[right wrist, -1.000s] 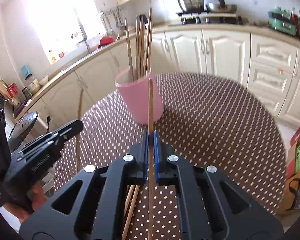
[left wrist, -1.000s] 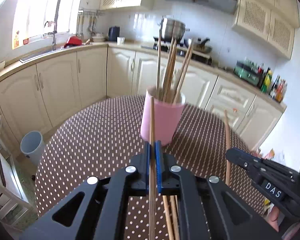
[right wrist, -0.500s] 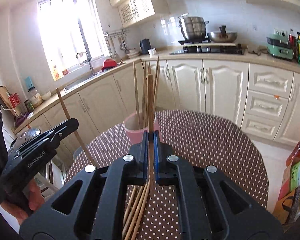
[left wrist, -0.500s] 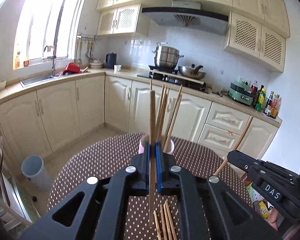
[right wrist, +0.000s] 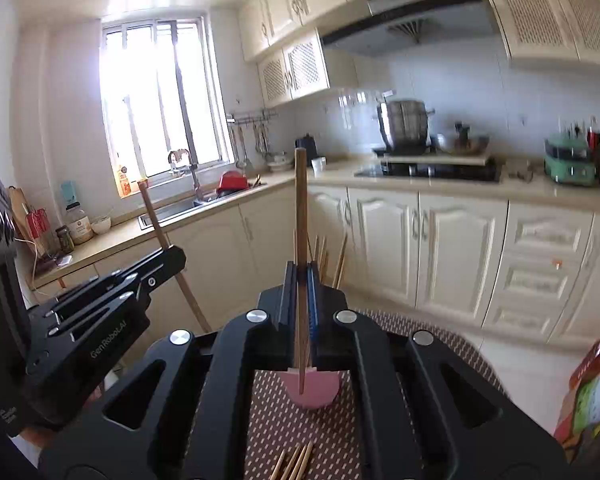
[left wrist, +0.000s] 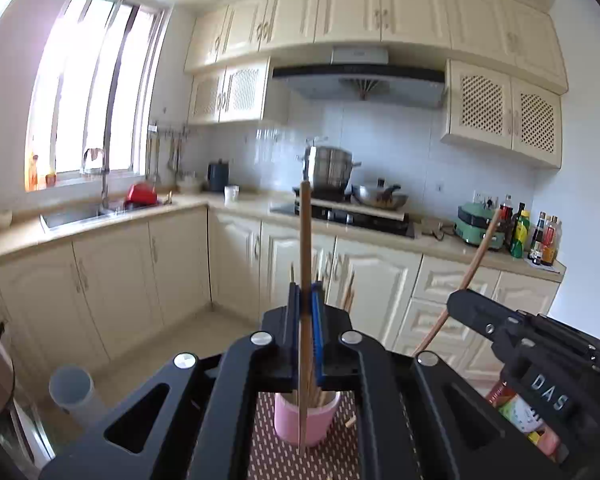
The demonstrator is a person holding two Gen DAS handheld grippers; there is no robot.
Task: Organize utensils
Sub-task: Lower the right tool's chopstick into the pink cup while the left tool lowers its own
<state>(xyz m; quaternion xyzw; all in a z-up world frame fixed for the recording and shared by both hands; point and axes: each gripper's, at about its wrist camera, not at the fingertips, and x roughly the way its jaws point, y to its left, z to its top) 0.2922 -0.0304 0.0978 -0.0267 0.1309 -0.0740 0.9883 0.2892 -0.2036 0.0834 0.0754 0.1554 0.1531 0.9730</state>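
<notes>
Chopstick [left wrist: 305, 240] pinched upright in my left gripper [left wrist: 306, 304], another [right wrist: 300, 208] in my right gripper [right wrist: 301, 280]; light, stiff, slick wood, so I grip mid-shaft above pink cup [left wrist: 306, 420]

A tall steel stockpot [left wrist: 331, 173] and a grey wok [left wrist: 379, 196] sit on the black hob [left wrist: 344, 214]. A red bowl [left wrist: 141, 193] lies beside the steel sink [left wrist: 74, 215]; a pale plastic bin [left wrist: 73, 394] stands on the floor.

Left claw [left wrist: 305, 300] clamped shut; right claw [right wrist: 301, 280] likewise.
</notes>
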